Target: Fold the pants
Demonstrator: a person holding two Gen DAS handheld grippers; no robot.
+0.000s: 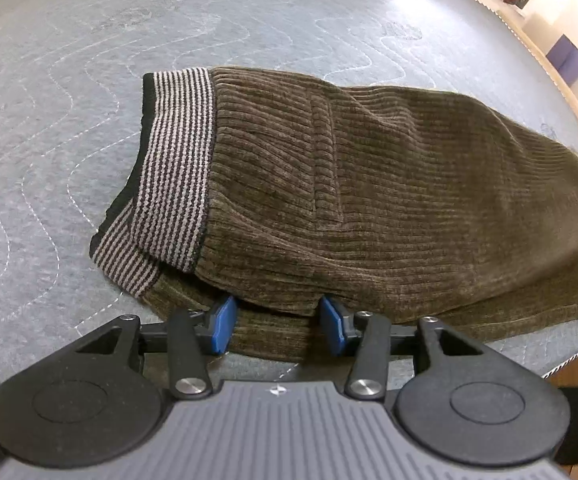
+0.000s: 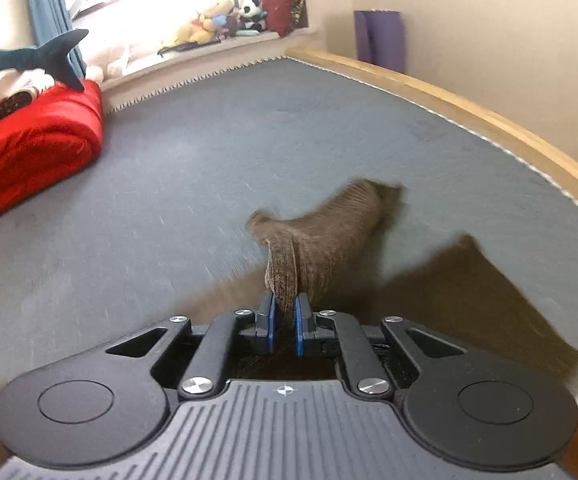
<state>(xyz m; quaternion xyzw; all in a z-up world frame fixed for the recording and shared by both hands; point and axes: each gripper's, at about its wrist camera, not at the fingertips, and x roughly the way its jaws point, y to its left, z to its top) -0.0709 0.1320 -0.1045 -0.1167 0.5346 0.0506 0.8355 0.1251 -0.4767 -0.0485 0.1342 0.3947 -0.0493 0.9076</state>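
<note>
Mattress (image 1: pixel 69 92): grey quilted surface that fills both views; its stitched border runs along a wooden bed frame (image 2: pixel 469 96) on the far right of the right wrist view, and much bare surface lies beyond the cloth.
Pants (image 1: pixel 369 184): brown corduroy, lying flat on the mattress near its front edge in the left wrist view, with the striped waistband (image 1: pixel 177 164) to the left and the legs running off to the right.
Red blanket (image 2: pixel 33 148): rolled heap at the far left of the mattress, well apart from the pants, with a plush shark (image 2: pixel 41 58) on top of it.
Lifted cloth: in the right wrist view one part of the pants (image 2: pixel 321 236) hangs up above the mattress, blurred; its dark shadow falls to the right.
Left gripper (image 1: pixel 277 324): its blue pads stand wide apart at the near edge of the pants, with cloth between them but not pinched.
Right gripper (image 2: pixel 284 326): pads narrow, pressed on a bunch of the brown cloth.
</note>
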